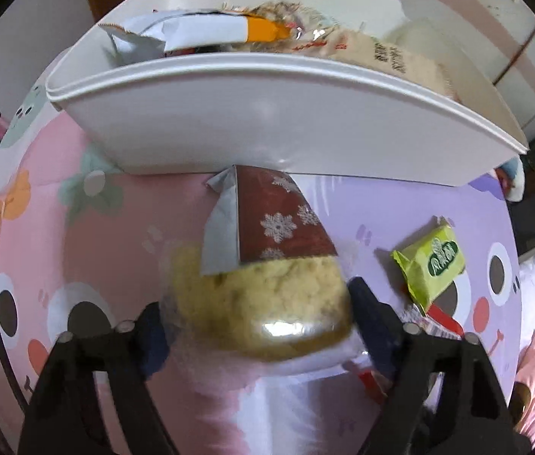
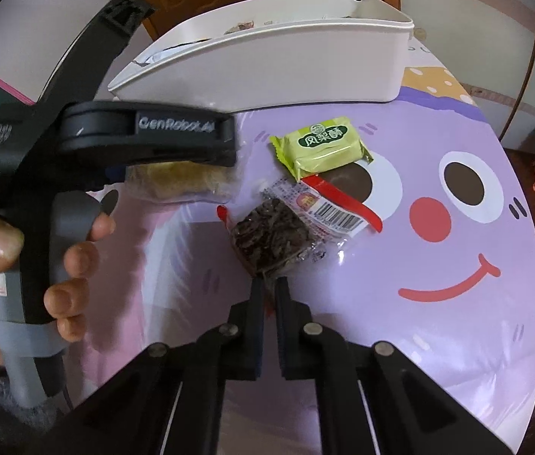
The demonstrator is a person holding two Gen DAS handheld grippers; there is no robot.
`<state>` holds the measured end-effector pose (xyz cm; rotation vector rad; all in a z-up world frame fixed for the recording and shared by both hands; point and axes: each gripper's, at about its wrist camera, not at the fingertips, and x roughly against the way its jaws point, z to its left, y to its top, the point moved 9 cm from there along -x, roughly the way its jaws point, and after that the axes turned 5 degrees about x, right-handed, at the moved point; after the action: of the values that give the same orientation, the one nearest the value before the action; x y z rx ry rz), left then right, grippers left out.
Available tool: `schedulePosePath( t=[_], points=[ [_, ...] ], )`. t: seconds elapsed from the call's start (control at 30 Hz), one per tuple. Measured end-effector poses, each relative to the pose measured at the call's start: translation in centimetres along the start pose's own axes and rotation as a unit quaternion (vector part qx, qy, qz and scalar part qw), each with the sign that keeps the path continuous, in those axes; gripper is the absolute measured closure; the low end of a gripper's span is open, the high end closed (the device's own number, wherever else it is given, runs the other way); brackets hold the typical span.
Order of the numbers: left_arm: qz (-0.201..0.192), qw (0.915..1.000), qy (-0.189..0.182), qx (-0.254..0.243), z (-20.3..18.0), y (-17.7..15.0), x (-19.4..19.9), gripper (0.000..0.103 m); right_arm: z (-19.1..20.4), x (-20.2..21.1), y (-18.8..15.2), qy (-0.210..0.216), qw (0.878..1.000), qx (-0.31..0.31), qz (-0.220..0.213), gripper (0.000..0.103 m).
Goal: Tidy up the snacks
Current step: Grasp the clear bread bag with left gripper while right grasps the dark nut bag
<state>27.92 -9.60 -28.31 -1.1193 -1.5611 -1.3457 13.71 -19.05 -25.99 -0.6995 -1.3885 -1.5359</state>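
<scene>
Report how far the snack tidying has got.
Done: several packets already lie in the white bin. In hand: the left tool grips a yellow cake packet in front of the bin; the right tool is shut on the edge of the dark snack packet, which is on the mat. Left: the green pastry packet lies untouched beside it.
</scene>
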Motion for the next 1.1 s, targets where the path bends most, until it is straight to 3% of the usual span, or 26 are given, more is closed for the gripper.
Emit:
schedulePosePath(
  t=[0.2,0.37,0.43,0.5,0.6,0.73,0.93,1.03,1.1],
  points=[
    [-0.016,0.9996,-0.011,-0.022,0.8,-1.3,2.1,0.029,-0.1,1.2,0.0,0.026,0.999,-0.006,-0.021,0.099],
    [-0.031,0.9985,-0.008,-0.044,0.8,-2.9,3.1,0.032,-1.5,1.4,0.4,0.011,0.998,-0.054,-0.015,0.095],
    [-0.033,0.9983,-0.014,-0.047,0.9,-3.4,3.5,0.035,-2.6,1.0,0.6,0.030,0.994,-0.102,-0.007,0.082],
    [-0.035,0.9981,-0.017,-0.048,1.3,-3.7,4.0,0.035,-3.7,0.6,0.4,0.033,0.989,-0.146,0.009,0.045],
    [-0.037,0.9979,-0.030,-0.043,2.0,-4.3,4.7,0.036,-4.4,0.6,0.9,0.027,0.984,-0.175,0.007,0.041],
    [-0.043,0.9975,-0.042,-0.039,3.1,-4.6,5.2,0.037,-4.2,0.0,2.5,0.005,0.984,-0.176,0.000,0.040],
    [-0.054,0.9971,-0.047,-0.027,5.4,-4.2,5.8,0.038,-3.1,-2.0,3.6,-0.078,0.985,-0.153,0.025,0.036],
    [-0.059,0.9968,-0.050,-0.021,6.2,-4.2,6.5,0.038,-2.0,-2.7,3.7,-0.132,0.986,-0.098,0.042,0.035],
    [-0.061,0.9966,-0.052,-0.018,6.5,-4.1,6.7,0.038,-1.6,-2.9,3.6,-0.158,0.984,-0.067,0.045,0.040]
  ],
)
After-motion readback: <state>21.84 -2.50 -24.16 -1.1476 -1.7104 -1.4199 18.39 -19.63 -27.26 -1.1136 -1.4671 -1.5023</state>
